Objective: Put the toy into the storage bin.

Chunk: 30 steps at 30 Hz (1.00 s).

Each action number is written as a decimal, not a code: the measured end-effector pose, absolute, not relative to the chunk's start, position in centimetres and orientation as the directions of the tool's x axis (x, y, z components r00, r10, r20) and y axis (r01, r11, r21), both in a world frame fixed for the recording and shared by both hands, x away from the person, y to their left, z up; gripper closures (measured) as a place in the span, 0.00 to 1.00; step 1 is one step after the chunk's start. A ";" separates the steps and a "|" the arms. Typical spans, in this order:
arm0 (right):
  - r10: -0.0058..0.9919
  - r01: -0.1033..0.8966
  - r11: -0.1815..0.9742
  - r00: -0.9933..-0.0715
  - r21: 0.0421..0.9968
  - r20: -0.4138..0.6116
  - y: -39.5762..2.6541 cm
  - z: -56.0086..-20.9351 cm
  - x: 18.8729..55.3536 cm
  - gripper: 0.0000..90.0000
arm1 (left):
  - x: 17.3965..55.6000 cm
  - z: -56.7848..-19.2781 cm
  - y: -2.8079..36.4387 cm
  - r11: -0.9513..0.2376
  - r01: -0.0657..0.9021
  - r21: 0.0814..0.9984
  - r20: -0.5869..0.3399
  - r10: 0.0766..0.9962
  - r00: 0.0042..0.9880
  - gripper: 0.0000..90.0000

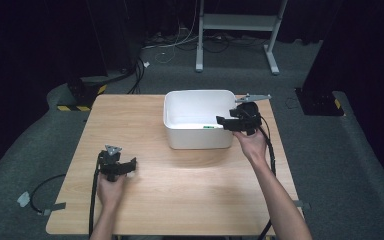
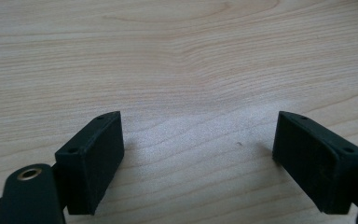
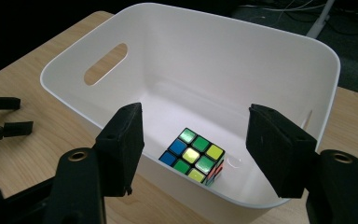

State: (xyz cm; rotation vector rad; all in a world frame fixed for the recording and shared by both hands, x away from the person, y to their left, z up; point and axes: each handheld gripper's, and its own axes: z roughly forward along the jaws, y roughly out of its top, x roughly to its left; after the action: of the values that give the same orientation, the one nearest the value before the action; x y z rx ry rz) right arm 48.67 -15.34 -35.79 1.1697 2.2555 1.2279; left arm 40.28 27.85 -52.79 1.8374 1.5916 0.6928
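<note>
A scrambled puzzle cube (image 3: 193,156) with green, blue and yellow tiles on top lies on the floor of a white bin (image 3: 261,28), close to its near wall. My right gripper (image 3: 196,116) hovers above the bin's near rim, its jaws apart with nothing between them. In the high view the right gripper (image 1: 228,121) sits at the right end of the bin (image 1: 200,92), where a sliver of the cube (image 1: 208,128) shows. My left gripper (image 1: 130,164) rests low over the bare wood at the table's front left. The left gripper (image 2: 198,135) stands open and empty.
The wooden table (image 1: 190,195) carries the bin at its back centre. An oval handle slot (image 3: 106,64) cuts the bin's far end wall. Cables trail off the table's front edge, and dark carpet and a desk frame (image 1: 237,22) lie beyond.
</note>
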 end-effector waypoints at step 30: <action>0.788 0.477 0.223 -0.601 0.850 0.130 -18.2 -35.7 46.6 0.42 | 40.3 -52.8 27.9 -0.100 0.675 0.731 0.002 0.990 0.144 0.18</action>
State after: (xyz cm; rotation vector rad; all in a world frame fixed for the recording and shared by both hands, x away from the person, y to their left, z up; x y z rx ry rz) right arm 46.63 -18.24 -35.74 1.1777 2.1739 1.3260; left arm 40.28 27.86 -52.78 1.8412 1.5911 0.6936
